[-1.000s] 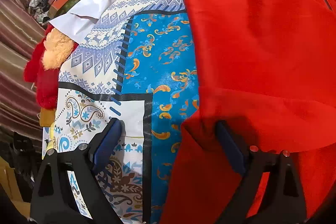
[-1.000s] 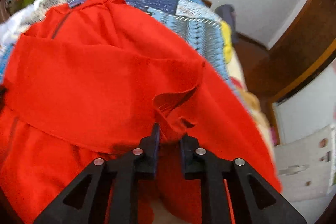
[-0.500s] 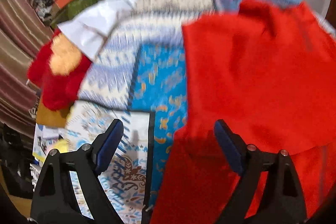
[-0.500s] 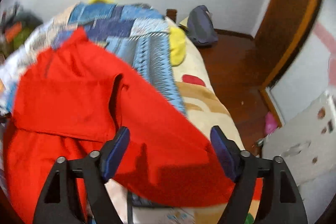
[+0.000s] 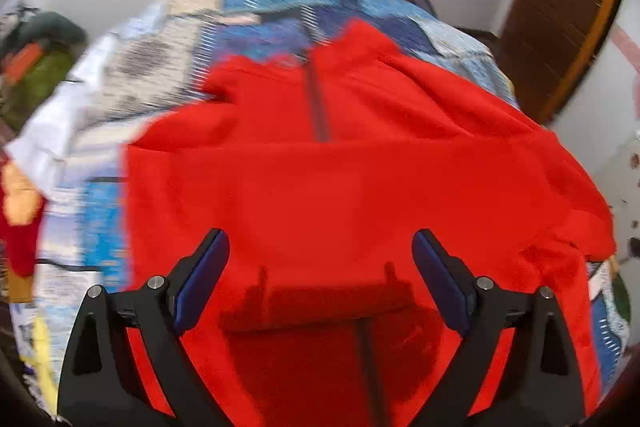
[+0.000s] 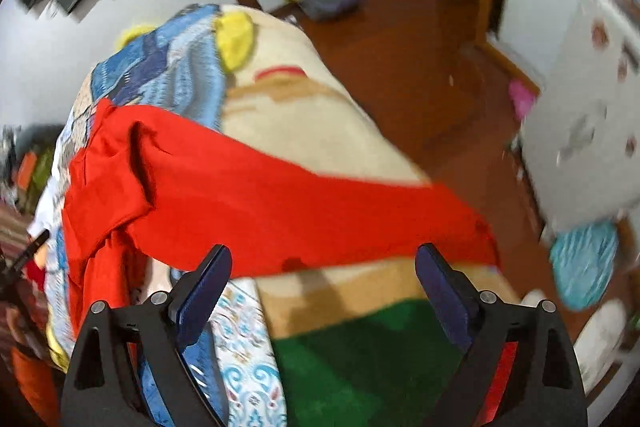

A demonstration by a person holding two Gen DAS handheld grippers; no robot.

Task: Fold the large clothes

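Red garment spread on the bed, sleeve reaching out to the right

The red garment (image 5: 340,187) lies flat on the patterned bedspread (image 5: 256,11), zip running away from the left tongs (image 5: 320,279), which hang spread and empty above its near fold. Its long sleeve (image 6: 312,211) stretches crosswise just beyond the right tongs (image 6: 324,287), whose jaws have just been opening and grip nothing; the right hand looks nearer to it.

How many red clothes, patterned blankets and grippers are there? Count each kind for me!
Red clothes: 1, the red garment
Patterned blue bedspreads: 1, the bedspread
Beige blankets: 1, the beige blanket
Grippers: 2, the left gripper and the right gripper, both open
Total: 5
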